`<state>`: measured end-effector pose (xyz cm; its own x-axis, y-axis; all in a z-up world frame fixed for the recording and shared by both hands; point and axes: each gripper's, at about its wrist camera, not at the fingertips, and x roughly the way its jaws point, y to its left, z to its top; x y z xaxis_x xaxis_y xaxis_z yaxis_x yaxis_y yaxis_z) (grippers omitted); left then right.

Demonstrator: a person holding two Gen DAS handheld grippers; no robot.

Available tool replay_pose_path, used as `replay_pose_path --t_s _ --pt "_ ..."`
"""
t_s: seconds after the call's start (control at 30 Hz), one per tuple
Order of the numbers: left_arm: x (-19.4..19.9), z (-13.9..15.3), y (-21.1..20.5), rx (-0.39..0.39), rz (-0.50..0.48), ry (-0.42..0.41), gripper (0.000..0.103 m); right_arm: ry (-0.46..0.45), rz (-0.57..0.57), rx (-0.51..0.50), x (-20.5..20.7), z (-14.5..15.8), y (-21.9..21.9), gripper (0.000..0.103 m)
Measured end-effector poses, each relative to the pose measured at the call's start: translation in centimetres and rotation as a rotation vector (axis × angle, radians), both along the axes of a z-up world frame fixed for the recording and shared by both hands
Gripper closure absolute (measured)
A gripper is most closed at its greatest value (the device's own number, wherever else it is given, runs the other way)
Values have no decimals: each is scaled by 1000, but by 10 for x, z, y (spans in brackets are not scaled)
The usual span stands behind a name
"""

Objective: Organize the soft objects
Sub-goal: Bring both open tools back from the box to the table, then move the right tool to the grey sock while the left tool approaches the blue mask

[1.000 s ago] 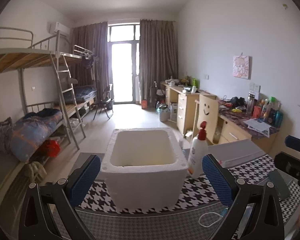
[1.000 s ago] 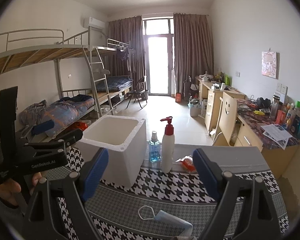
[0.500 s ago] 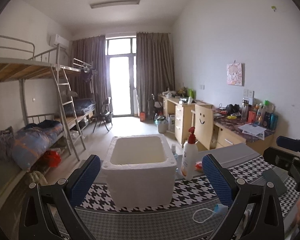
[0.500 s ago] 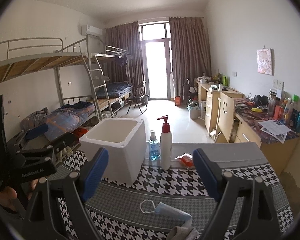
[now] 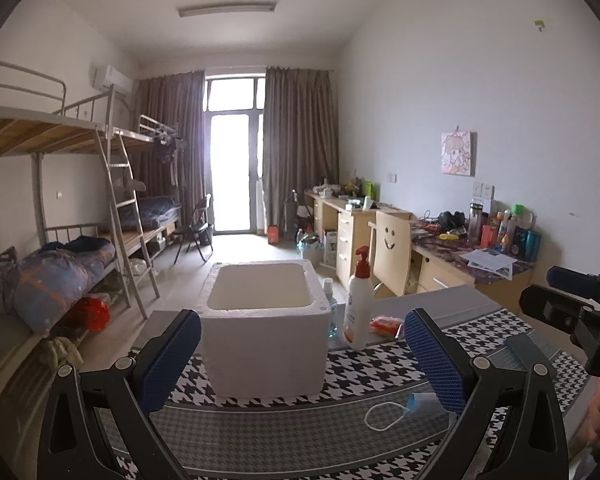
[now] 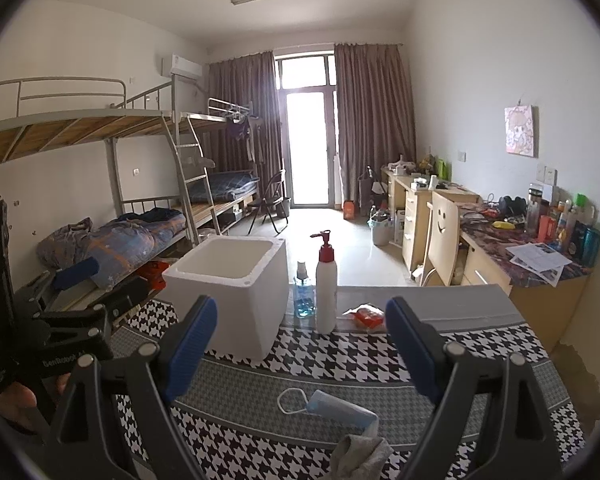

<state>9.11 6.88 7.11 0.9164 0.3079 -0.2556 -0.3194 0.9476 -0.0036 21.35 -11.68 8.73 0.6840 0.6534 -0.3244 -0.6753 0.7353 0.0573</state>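
While both the left gripper and right gripper hang released and empty, the blue face mask and grey cloth lie near, right of the foam box.

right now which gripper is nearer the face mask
Right. The right gripper hangs open just above and behind the mask, which lies between its fingers. The left gripper is open too, with the mask off by its right finger.
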Motion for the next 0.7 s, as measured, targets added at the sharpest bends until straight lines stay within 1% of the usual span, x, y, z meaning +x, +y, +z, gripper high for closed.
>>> replay_pose_path --t_s 0.2,0.43,0.7 --pt "-8 -7 -10 1 -20 -9 1 -4 -15 0 -8 -6 -7 14" --pt "-8 -16 -18 -19 -46 10 1 2 -44 -4 -9 -20 -18 14" --pt "-11 -27 -30 -29 -87 28 1 11 -70 8 -14 -27 -30 14"
